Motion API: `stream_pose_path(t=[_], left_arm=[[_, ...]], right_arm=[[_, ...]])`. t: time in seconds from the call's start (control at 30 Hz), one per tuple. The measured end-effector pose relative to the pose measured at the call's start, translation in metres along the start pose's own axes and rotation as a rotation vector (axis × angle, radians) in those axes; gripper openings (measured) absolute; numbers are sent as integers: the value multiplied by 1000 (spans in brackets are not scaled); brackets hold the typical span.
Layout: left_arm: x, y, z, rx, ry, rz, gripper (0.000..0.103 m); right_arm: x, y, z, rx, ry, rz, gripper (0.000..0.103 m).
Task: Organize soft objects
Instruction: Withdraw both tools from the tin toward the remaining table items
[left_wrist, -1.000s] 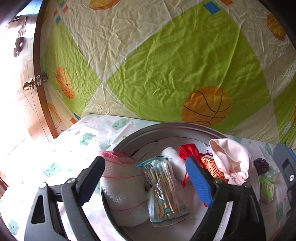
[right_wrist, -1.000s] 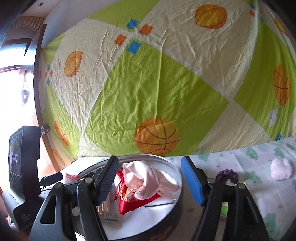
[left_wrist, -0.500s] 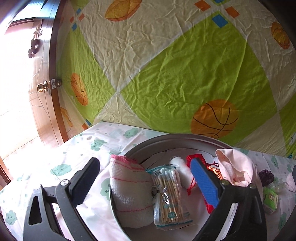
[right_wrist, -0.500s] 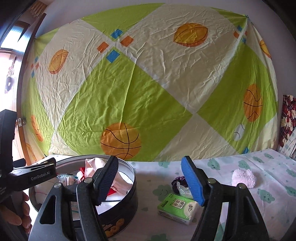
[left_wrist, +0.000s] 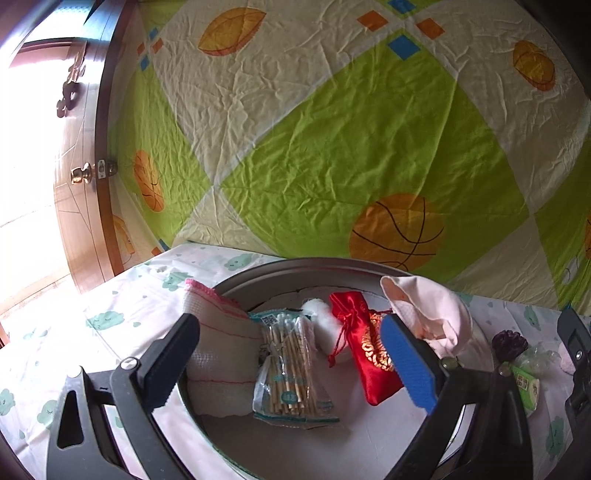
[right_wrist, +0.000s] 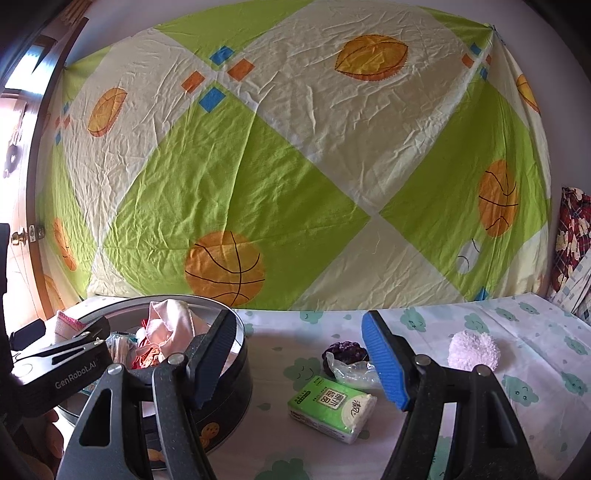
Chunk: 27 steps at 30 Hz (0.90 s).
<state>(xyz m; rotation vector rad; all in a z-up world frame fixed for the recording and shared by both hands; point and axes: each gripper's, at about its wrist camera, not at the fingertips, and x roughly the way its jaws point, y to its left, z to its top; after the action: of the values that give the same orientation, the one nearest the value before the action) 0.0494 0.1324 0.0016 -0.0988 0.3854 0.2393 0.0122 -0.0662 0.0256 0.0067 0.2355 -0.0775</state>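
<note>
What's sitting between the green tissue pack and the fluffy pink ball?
In the right wrist view, the right gripper's blue finger crosses between the tissue pack and the pink ball; behind it, only tablecloth.

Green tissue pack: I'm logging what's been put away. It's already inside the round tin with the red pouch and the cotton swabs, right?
Not quite. The green tissue pack lies on the tablecloth outside the round tin, as the right wrist view shows. The red pouch and cotton swabs are inside.
</note>
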Motion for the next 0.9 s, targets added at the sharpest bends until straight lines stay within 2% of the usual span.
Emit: stream_pose_path(t=[0.23, 0.5, 0.73, 0.9], left_arm=[[-8, -3, -5, 7, -34, 19, 100], [-15, -8, -7, 15, -34, 3, 100], [-26, -30, -12, 72, -31, -79, 102], [-37, -49, -16, 120, -42, -107, 102]], right_arm=[[-4, -15, 0, -6, -7, -17, 73], [-5, -43, 0, 4, 1, -63, 73], [-7, -74, 0, 20, 8, -114, 73], [-7, -94, 0, 40, 14, -147, 73]])
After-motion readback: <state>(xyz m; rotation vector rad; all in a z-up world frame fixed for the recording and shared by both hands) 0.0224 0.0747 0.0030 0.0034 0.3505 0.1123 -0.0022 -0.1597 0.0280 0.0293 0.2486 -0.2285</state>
